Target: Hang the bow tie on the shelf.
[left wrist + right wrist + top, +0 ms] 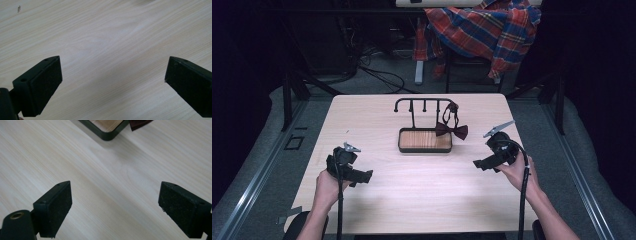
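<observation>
My left gripper (362,176) and right gripper (478,163) rest on the counter (422,175), fingers spread and empty, either side of the stand (424,140); the bow tie (451,131) hangs from its right end

A plaid shirt (484,30) drapes a chair beyond the table (362,115) (dark room, grey floor).
</observation>
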`<move>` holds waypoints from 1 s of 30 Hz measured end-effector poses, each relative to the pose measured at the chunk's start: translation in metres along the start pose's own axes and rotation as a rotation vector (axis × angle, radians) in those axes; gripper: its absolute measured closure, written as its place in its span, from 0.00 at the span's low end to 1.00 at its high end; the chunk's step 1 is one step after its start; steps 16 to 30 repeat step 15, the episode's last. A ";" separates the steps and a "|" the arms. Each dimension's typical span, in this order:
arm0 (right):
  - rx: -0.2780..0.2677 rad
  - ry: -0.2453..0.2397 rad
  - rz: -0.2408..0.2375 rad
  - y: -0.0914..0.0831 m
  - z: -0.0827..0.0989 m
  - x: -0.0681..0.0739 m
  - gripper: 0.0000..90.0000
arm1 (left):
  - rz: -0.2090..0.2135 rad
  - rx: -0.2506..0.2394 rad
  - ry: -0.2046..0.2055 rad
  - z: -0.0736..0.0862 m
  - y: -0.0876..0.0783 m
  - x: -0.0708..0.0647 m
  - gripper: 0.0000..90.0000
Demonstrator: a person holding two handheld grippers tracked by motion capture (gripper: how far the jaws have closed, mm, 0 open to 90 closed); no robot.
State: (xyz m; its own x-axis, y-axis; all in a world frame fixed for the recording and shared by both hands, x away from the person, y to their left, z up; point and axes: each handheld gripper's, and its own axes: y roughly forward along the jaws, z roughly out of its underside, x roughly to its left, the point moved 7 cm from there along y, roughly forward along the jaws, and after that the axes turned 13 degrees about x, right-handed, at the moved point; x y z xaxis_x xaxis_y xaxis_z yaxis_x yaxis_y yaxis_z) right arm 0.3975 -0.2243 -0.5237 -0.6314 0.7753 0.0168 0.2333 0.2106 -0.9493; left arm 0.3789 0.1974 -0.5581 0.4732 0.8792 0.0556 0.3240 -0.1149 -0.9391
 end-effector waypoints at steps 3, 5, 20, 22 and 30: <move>0.015 0.009 -0.021 0.006 0.012 0.001 0.13 | 0.002 -0.001 0.005 -0.001 0.000 -0.001 0.01; 0.026 0.016 -0.028 0.009 0.016 0.001 0.12 | 0.000 0.000 0.007 -0.001 0.000 -0.001 0.01; 0.083 0.010 0.006 0.022 0.021 -0.007 0.12 | -0.002 -0.003 0.005 -0.002 0.001 -0.002 0.01; 0.083 0.010 0.006 0.022 0.021 -0.007 0.12 | -0.002 -0.003 0.005 -0.002 0.001 -0.002 0.01; 0.083 0.010 0.006 0.022 0.021 -0.007 0.12 | -0.002 -0.003 0.005 -0.002 0.001 -0.002 0.01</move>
